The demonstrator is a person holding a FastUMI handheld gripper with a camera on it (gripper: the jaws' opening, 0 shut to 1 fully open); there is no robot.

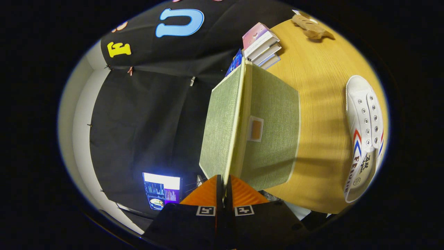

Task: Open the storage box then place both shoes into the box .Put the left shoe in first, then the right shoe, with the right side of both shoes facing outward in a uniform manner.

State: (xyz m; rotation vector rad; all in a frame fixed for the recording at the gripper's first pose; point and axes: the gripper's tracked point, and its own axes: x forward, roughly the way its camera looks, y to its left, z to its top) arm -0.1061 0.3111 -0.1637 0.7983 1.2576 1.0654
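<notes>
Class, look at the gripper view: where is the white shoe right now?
In the gripper view the white shoe lies on the wooden table, outside the green storage box whose lid the gripper pinches.

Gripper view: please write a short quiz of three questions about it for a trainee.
1. True or false: the tongs pinch the edge of the lid.
2. What is stacked beyond the box? A books, B cups, C plates.
3. How many shoes can you see on the table?

Key:
1. True.
2. A, books.
3. One shoe.
</notes>
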